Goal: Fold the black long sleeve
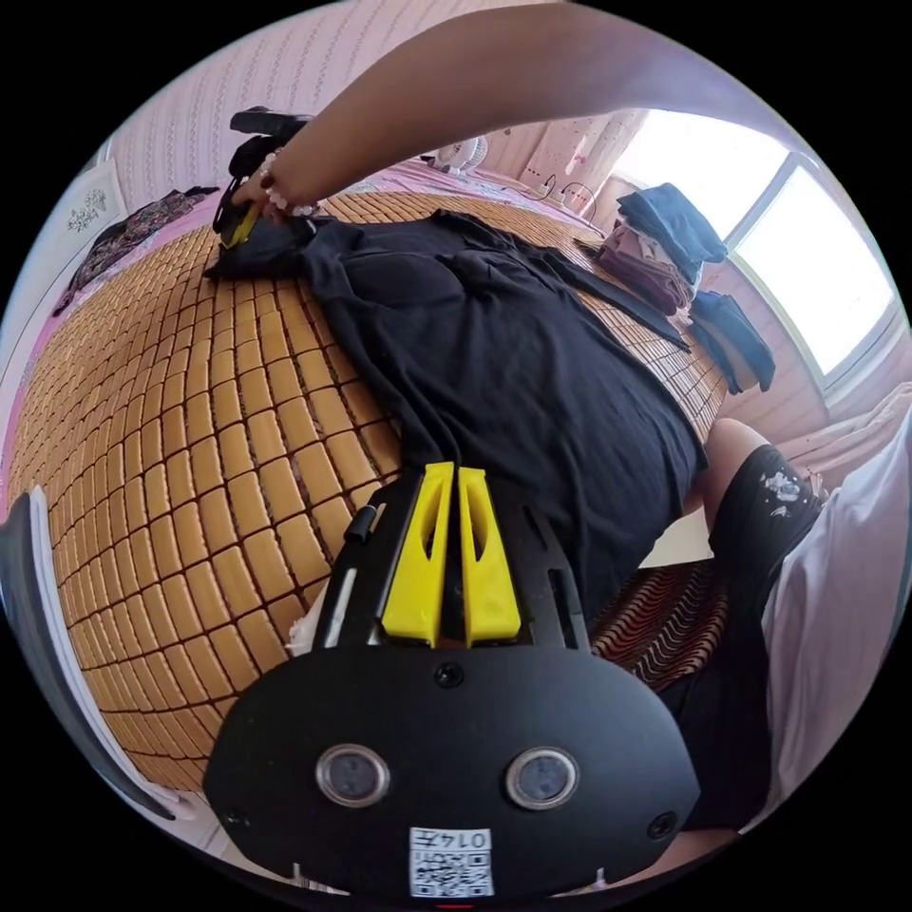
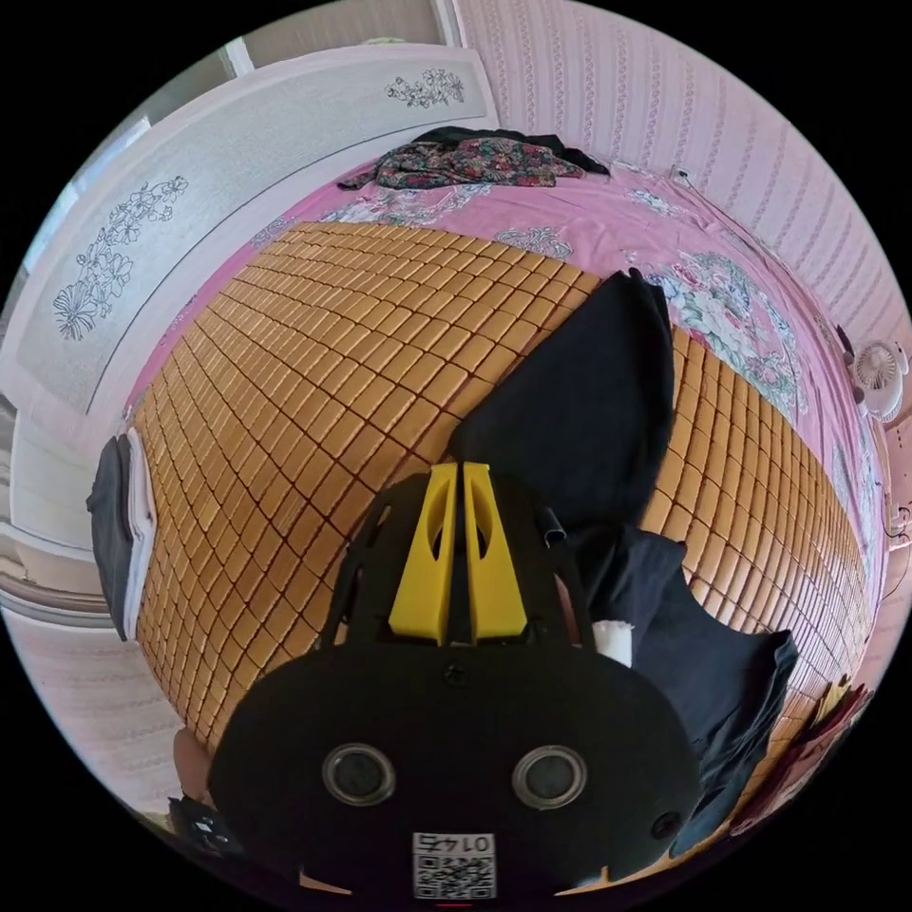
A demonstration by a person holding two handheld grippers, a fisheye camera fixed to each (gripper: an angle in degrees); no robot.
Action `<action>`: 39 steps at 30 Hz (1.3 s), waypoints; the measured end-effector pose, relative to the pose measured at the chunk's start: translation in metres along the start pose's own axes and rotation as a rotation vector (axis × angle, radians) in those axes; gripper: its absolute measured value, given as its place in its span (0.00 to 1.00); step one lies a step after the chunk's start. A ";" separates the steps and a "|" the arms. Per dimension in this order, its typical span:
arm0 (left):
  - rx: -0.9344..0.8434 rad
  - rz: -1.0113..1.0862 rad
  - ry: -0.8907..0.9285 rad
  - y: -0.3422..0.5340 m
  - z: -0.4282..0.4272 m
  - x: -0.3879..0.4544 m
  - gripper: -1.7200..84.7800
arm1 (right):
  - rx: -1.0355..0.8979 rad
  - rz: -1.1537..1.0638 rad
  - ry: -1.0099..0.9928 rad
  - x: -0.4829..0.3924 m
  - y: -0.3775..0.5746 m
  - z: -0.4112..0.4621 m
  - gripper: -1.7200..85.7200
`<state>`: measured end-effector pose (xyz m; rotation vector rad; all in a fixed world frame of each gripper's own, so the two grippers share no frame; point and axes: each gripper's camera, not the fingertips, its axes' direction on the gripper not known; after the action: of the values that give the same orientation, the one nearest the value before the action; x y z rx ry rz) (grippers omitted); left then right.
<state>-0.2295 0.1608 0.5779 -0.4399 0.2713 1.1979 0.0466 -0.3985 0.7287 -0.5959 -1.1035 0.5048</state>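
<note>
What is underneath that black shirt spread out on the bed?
The black long sleeve lies on a mat of small bamboo tiles, itself over a pink flowered sheet. The mat beneath the shirt is covered, so anything there is hidden.

A bedroom: bed [image 2: 608, 223] with bamboo mat [image 2: 313, 361], floral headboard [image 2: 142, 256]

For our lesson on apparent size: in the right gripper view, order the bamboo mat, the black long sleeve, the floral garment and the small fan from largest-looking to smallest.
1. bamboo mat
2. black long sleeve
3. floral garment
4. small fan

The floral garment and fan lie farther from the camera, so their true sizes are unsure.
</note>
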 end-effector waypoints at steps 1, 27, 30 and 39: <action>0.006 -0.009 0.006 0.005 -0.002 -0.004 0.01 | 0.027 -0.054 -0.071 0.003 0.002 -0.008 0.03; 0.397 -0.736 -0.398 0.129 -0.126 -0.196 0.09 | 0.005 -0.727 -0.180 -0.004 0.118 0.039 0.12; 0.323 -0.747 -0.402 0.129 -0.112 -0.206 0.08 | -0.009 -0.737 -0.200 -0.014 0.113 0.062 0.12; 0.415 -0.521 -0.257 0.124 -0.130 -0.190 0.02 | 0.032 -0.762 -0.302 -0.030 0.098 0.096 0.12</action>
<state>-0.4085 -0.0217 0.5221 0.0155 0.1614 0.6515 -0.0614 -0.3271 0.6739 -0.0381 -1.4995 -0.0579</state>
